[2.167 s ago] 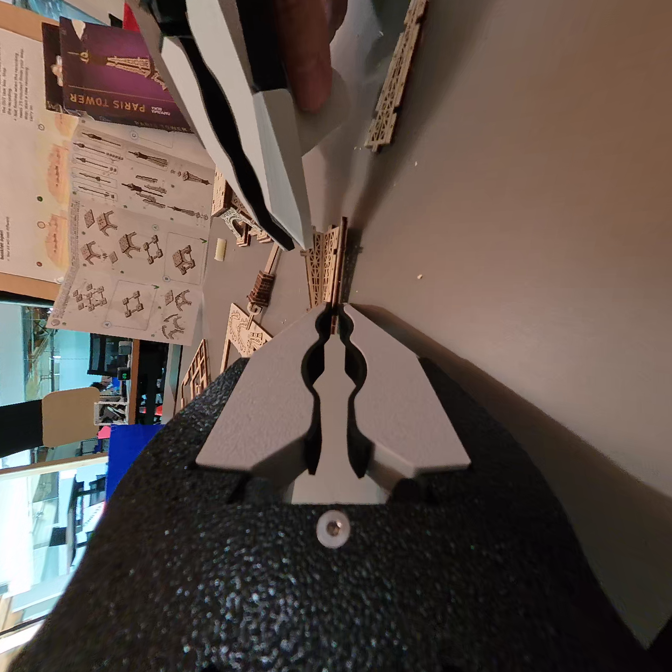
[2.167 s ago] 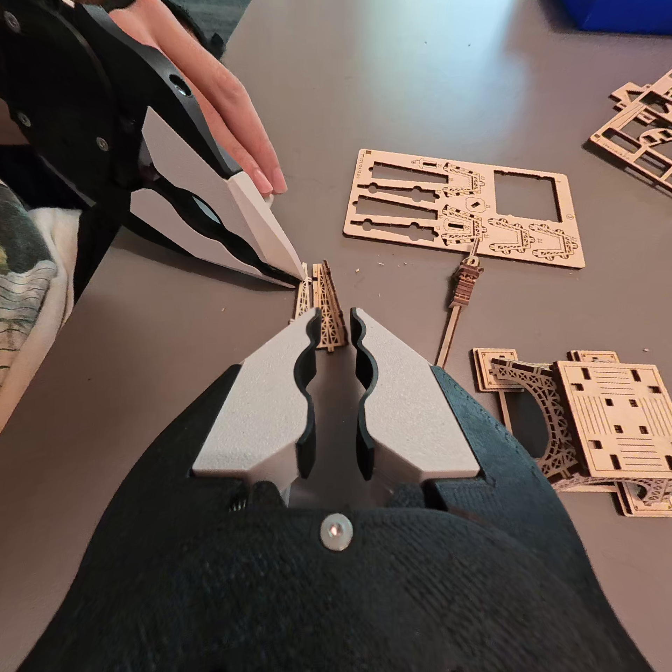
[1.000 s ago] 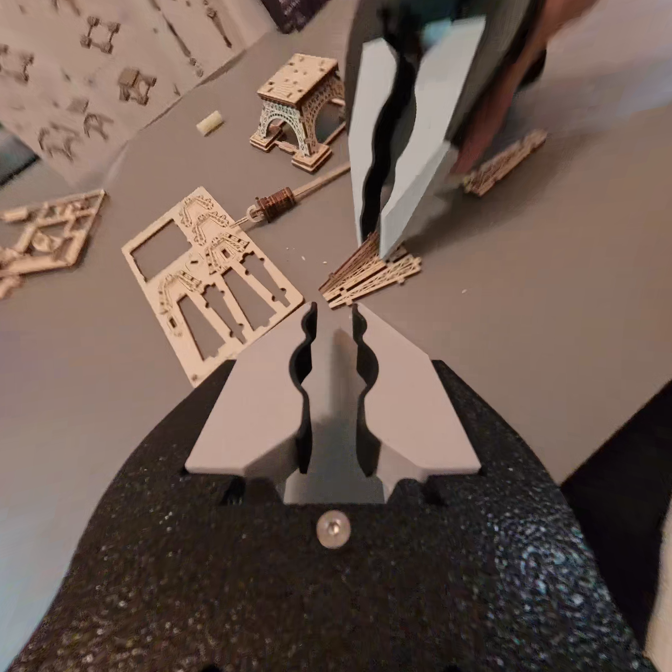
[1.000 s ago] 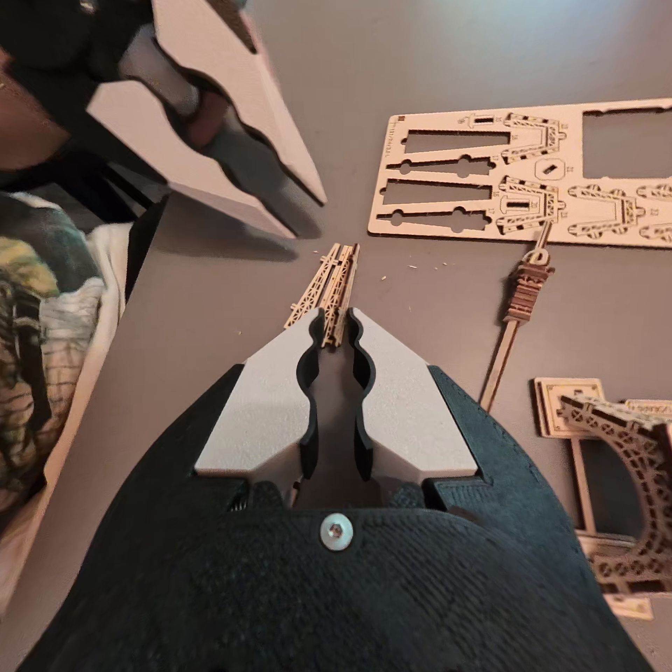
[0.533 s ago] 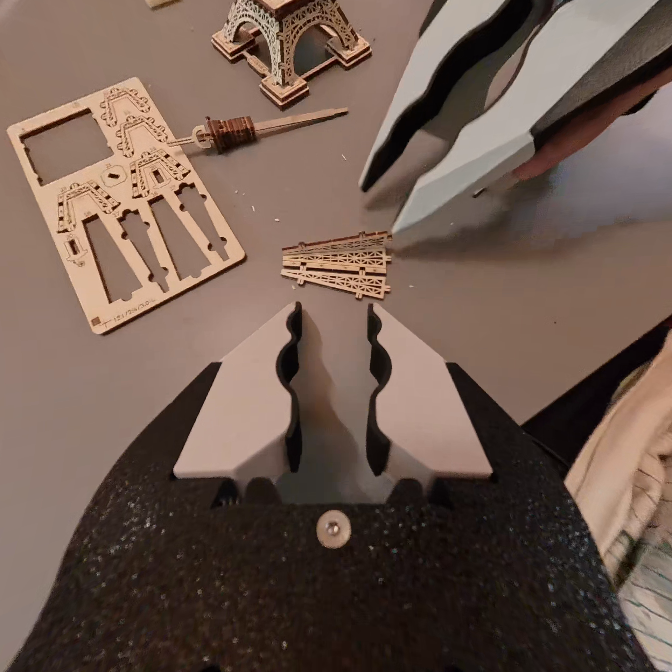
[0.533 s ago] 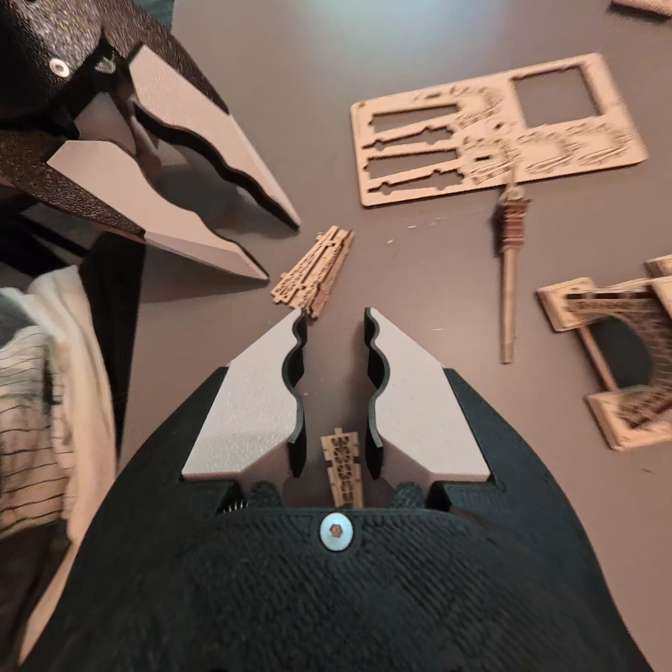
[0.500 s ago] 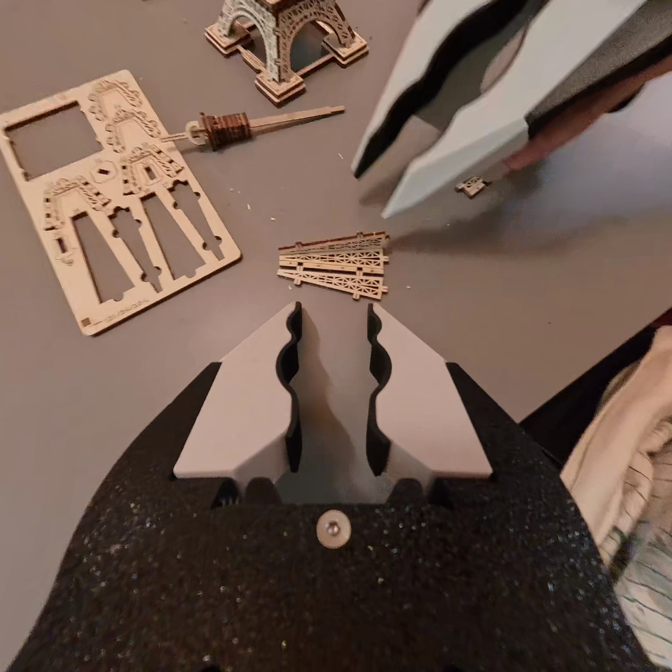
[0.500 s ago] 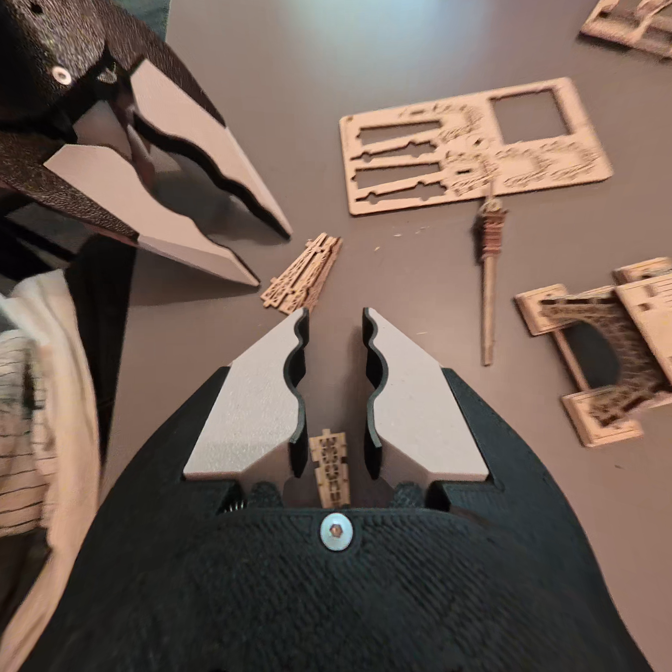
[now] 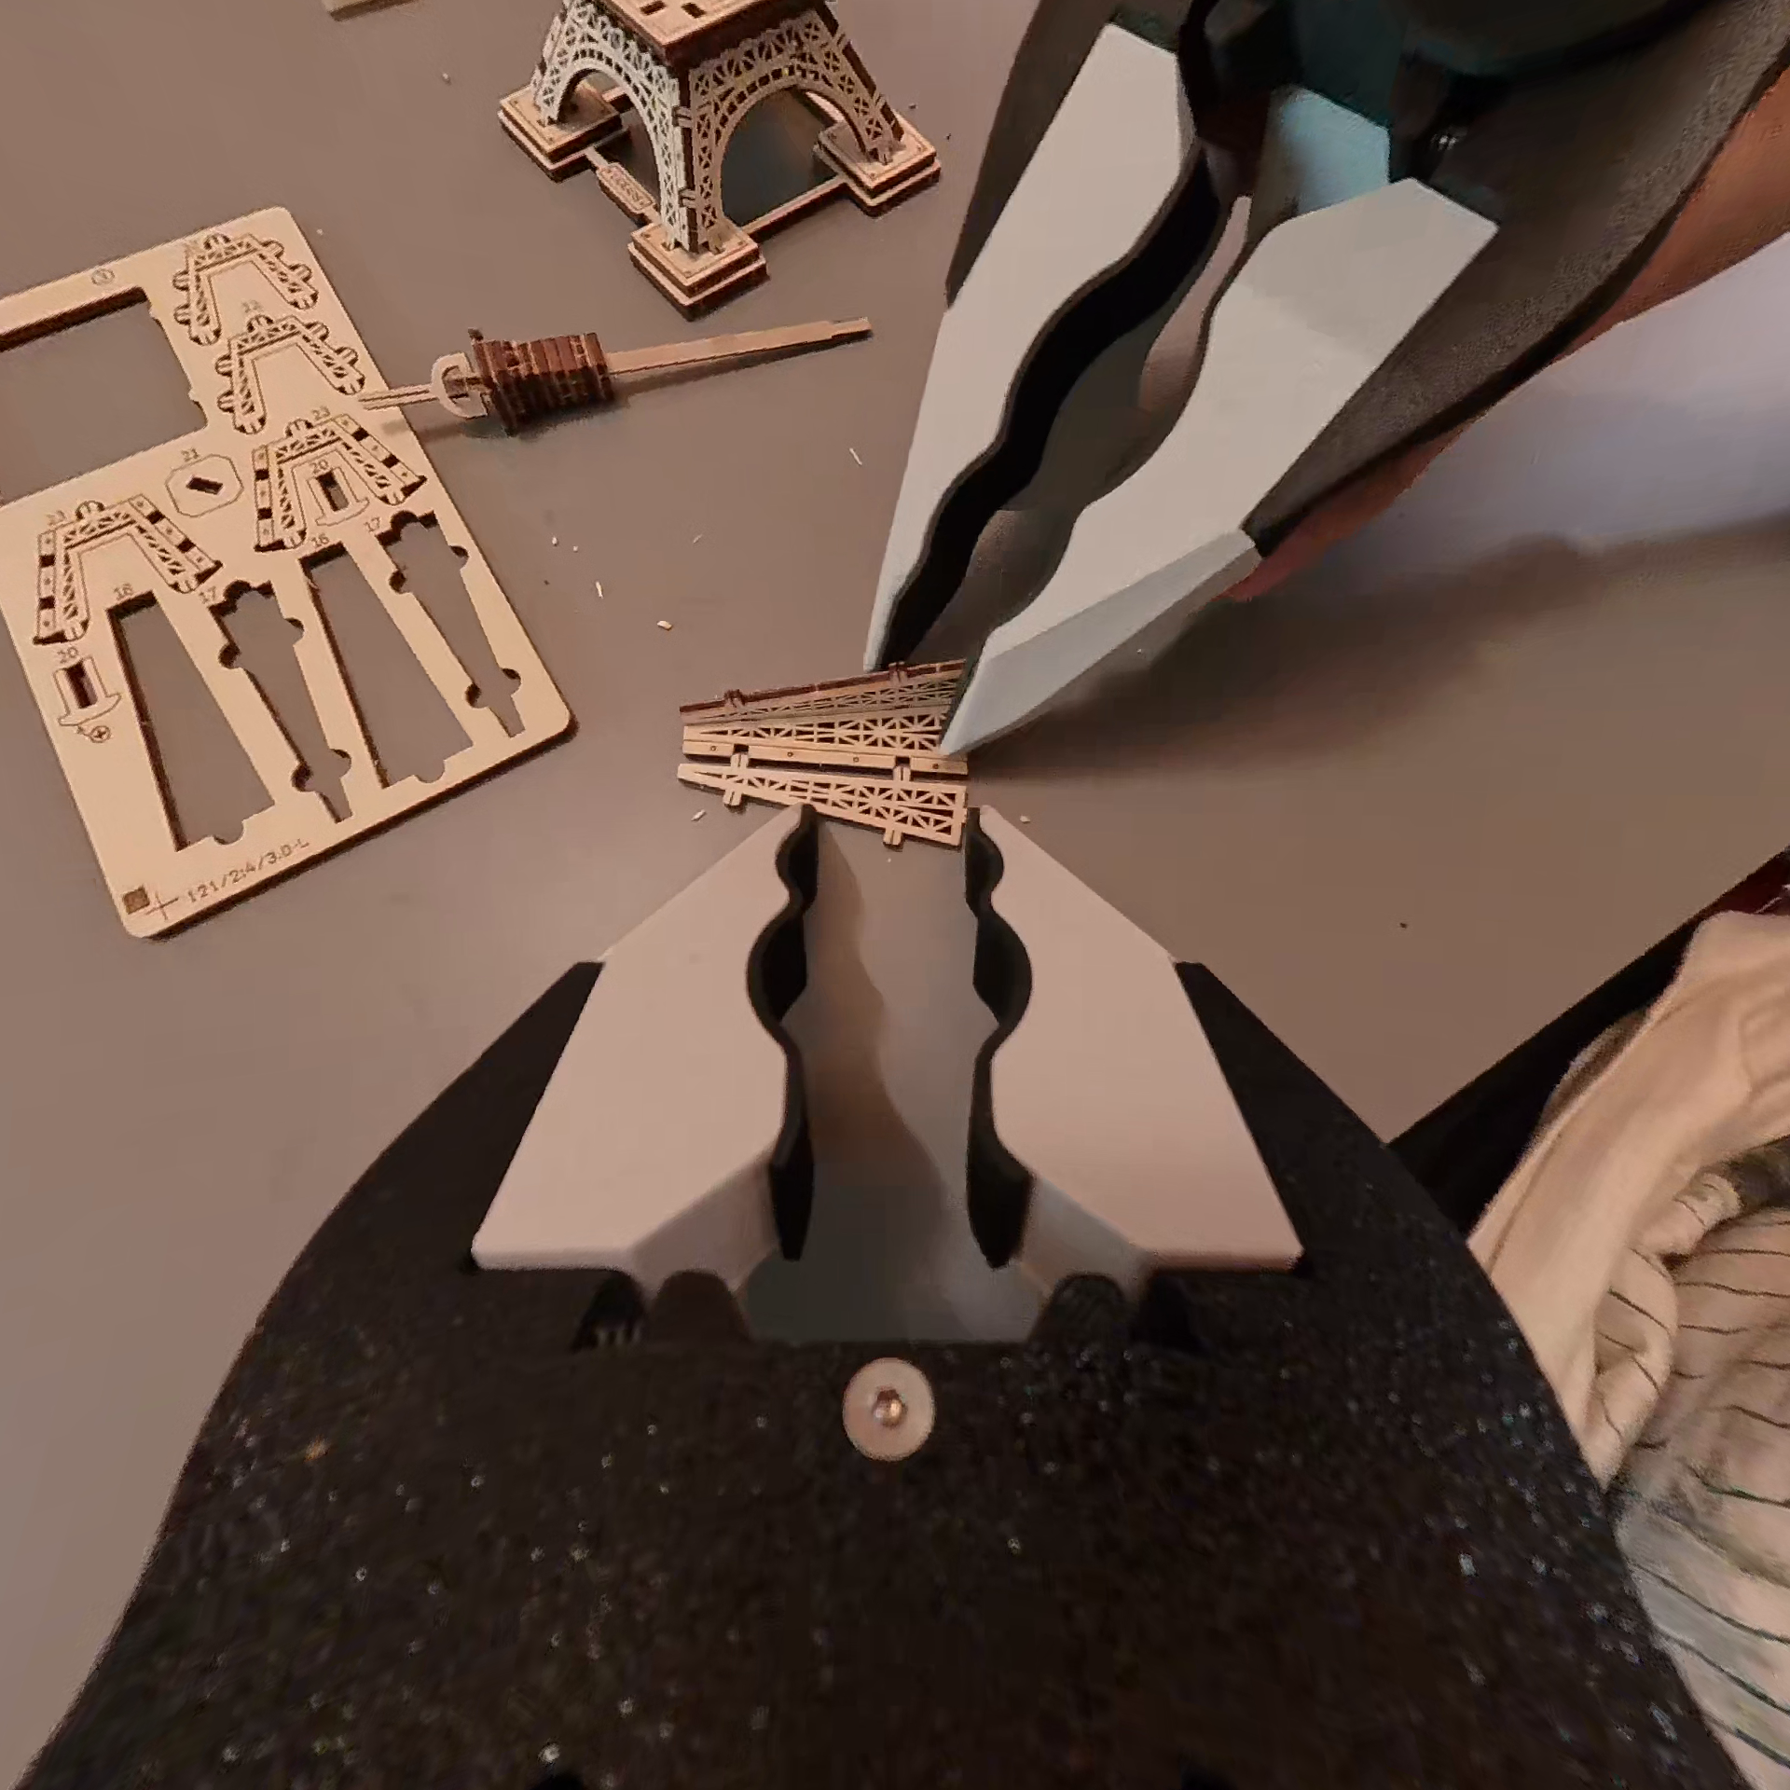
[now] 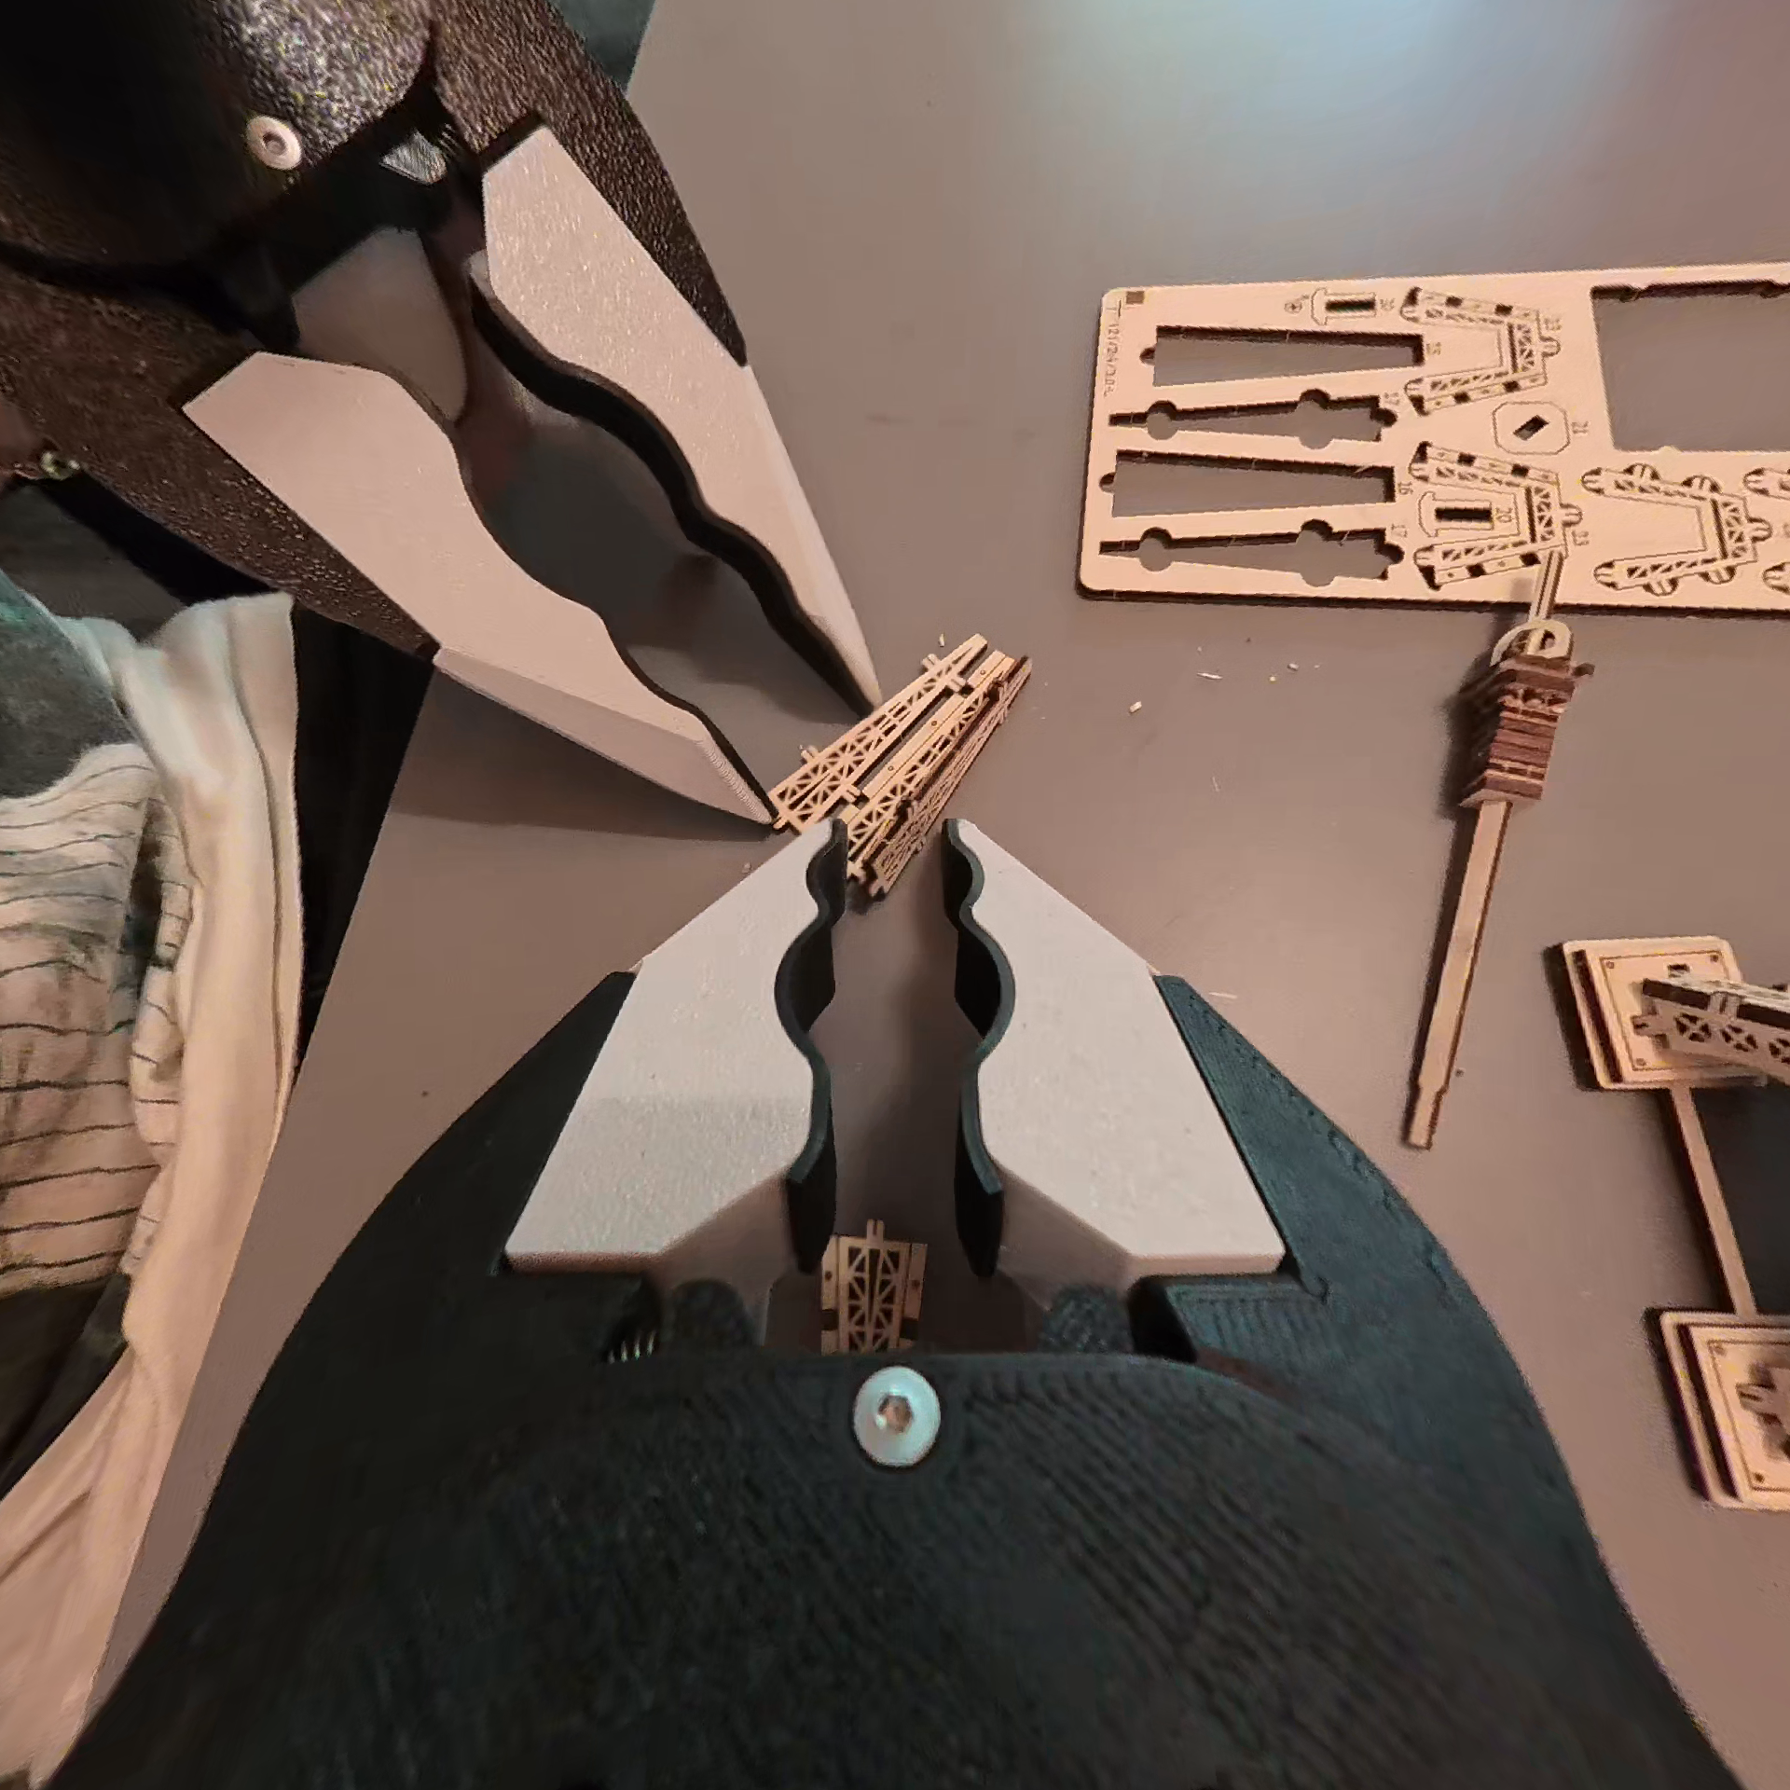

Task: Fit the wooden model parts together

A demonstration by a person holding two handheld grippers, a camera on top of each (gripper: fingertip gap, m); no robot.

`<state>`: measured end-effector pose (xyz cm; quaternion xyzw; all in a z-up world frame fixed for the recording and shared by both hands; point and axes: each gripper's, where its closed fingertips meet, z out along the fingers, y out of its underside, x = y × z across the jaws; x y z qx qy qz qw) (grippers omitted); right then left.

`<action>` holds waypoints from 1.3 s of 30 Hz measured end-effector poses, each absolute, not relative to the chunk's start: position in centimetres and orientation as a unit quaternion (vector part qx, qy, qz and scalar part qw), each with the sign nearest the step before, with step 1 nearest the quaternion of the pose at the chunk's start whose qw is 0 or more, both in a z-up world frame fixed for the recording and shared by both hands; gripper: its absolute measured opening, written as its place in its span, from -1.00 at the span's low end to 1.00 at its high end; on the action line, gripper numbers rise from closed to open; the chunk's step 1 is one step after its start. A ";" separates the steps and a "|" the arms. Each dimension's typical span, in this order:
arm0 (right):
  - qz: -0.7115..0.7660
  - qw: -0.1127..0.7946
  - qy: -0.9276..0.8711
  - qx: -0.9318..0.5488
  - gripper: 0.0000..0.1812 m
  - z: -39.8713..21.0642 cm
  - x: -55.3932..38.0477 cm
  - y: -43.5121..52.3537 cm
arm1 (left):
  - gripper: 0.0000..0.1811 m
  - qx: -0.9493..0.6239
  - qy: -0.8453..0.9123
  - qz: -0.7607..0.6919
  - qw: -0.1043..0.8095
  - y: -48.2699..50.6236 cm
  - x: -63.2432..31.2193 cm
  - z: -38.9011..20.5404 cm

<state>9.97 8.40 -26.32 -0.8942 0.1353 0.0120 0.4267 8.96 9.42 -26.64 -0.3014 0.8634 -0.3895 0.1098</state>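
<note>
Both your left tongs and right tongs gape wide, empty. The thin pale wooden lattice pieces look light and snappy; pinch their wide end gently.

Lattice tower panels, pale laser-cut wood, are lying flat and partly joined in a tapered bundle on the grey worktop. Arched tower base is standing upright well beyond the panels. Dark-collared spire rod is lying flat between base and panels. Punched parts sheet is lying flat left of the panels.
</note>
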 end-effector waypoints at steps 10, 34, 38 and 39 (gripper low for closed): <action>0.037 0.433 0.181 -0.882 -0.80 -26.3 10.0 8.5 | -0.85 -0.287 0.864 -0.398 0.110 9.8 9.4 -26.6; 0.031 0.431 0.176 -0.884 -0.81 -26.3 10.1 8.7 | -0.85 -0.242 0.879 -0.406 0.068 9.8 9.3 -26.6; 0.030 0.431 0.175 -0.885 -0.81 -26.3 10.0 8.7 | -0.84 -0.243 0.877 -0.410 0.064 9.8 9.3 -26.5; 0.030 0.431 0.175 -0.885 -0.81 -26.3 10.1 8.7 | -0.84 -0.242 0.876 -0.412 0.062 9.8 9.2 -26.5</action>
